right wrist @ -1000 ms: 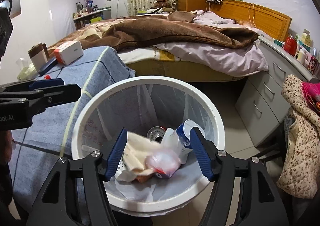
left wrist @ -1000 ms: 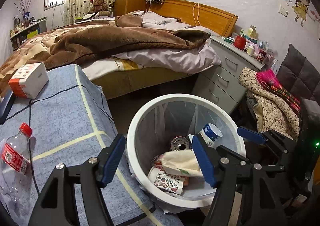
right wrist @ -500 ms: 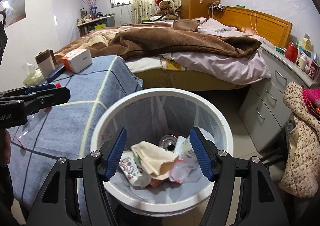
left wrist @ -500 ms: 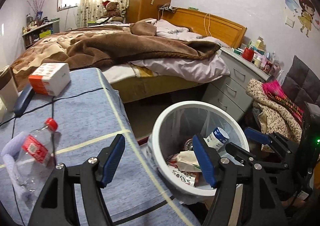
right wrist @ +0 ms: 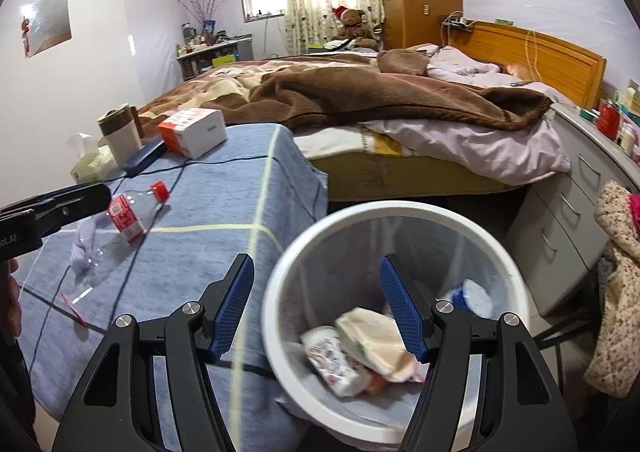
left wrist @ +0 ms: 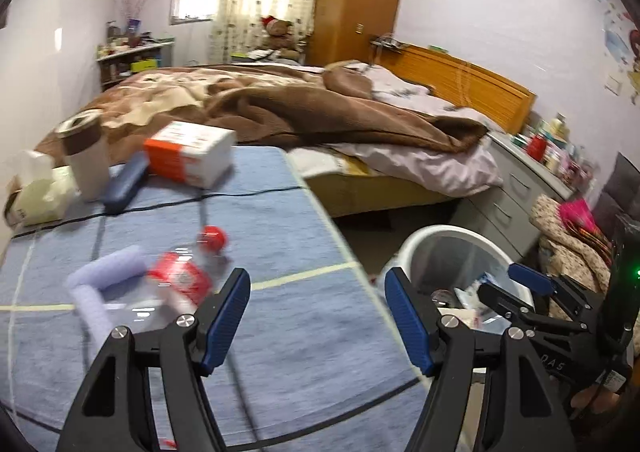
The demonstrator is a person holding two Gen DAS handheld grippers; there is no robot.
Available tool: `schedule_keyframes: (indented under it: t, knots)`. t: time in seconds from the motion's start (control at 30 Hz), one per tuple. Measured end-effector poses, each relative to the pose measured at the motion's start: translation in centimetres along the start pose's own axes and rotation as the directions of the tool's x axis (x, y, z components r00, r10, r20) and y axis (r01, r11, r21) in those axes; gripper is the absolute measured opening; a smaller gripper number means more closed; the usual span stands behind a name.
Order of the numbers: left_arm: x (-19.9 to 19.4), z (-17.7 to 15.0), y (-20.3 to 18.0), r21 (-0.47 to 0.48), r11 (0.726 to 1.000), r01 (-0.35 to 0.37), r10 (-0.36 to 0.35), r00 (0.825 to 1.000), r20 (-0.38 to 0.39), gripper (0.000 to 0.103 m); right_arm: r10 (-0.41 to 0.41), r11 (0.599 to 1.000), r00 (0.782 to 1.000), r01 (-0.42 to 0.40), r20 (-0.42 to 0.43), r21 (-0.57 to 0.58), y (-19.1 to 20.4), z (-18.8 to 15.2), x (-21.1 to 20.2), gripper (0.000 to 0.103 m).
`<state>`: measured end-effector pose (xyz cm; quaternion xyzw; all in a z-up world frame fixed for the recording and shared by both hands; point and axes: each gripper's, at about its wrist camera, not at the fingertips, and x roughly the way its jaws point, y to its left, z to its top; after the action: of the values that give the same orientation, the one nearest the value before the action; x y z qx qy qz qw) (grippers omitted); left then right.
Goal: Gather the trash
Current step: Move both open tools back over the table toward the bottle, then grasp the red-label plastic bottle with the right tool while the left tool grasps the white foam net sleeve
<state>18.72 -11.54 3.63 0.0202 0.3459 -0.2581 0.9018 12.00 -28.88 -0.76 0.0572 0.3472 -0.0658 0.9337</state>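
Crumpled clear plastic bottle [right wrist: 128, 218] lies on blue cloth [right wrist: 224, 212]; both hand-held grippers gape empty.

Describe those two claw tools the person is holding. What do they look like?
Both are black plastic frames with angular arms and silver screws at the joints. The left gripper and right gripper each end in two blue ribbed fingers. White lettering marks the bodies, and a small green light glows on the right one.

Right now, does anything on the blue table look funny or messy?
Yes. A clear plastic bottle with a red cap lies tipped on its side on the table, beside a crumpled lilac wrapper.
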Motion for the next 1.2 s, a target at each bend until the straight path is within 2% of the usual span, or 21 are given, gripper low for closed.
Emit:
schedule_keyframes:
  t: [0.2,0.4,0.7,0.8,0.93,1.2]
  knots:
    - [-1.6,-0.4,4.4,-0.056,0.996,-0.065,0.066,0.998,0.017,0.072,0.048,0.999,0.999,-0.048,-0.004,0.016,2.4,0.8,1.1,0.067]
    - [-2.8,-1.3,8.8,-0.127,0.984,-0.122,0.125,0.992,0.016,0.072,0.091,0.996,0.996,-0.092,-0.017,-0.017,5.5,1.7,2.4,0.067]
    - [-3.2,-3.3,14.7,-0.207,0.958,-0.199,0.195,0.98,-0.037,0.072,0.204,0.979,0.976,-0.205,-0.077,0.001,9.8,3.1,5.2,0.067]
    - [-2.7,-3.8,16.3,-0.241,0.951,-0.196,0.187,0.98,-0.059,0.072,0.201,0.978,0.975,-0.205,-0.093,-0.034,11.5,3.2,6.0,0.067]
    - [-1.4,-4.7,18.0,-0.286,0.939,-0.189,0.167,0.981,-0.099,0.072,0.246,0.968,0.963,-0.25,-0.112,-0.024,13.1,3.4,6.8,0.067]
    - [1.5,-5.1,19.7,-0.303,0.936,-0.178,0.137,0.979,-0.153,0.072,0.253,0.965,0.956,-0.26,-0.145,-0.034,15.4,4.3,8.4,0.067]
